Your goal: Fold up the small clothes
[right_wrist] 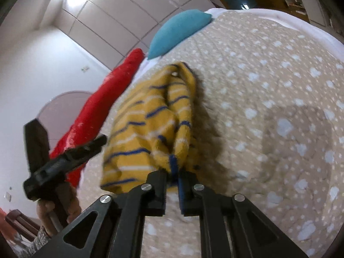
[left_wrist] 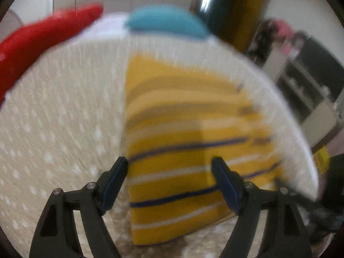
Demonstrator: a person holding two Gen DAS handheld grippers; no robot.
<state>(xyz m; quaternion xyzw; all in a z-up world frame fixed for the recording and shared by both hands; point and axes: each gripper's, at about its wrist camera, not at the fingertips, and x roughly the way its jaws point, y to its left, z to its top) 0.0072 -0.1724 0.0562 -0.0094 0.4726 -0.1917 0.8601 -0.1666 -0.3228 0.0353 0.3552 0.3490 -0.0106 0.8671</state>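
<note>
A yellow striped garment (right_wrist: 150, 129) is gripped at its edge by the right tool (right_wrist: 173, 185), whose jaws are nearly closed on the cloth; it is lifted and bunched at the centre of the right wrist frame, above the dotted bed cover (right_wrist: 268, 86). The left tool (left_wrist: 169, 172) is seen wide open with nothing held, over the striped cloth in its own frame. Folding is judged barely begun: no finished fold is visible and flattening remains to be done

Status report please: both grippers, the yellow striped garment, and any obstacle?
Left gripper open, empty. Right gripper shut on yellow knit garment with blue and white stripes, over dotted beige bedspread. No obstacle.
</note>
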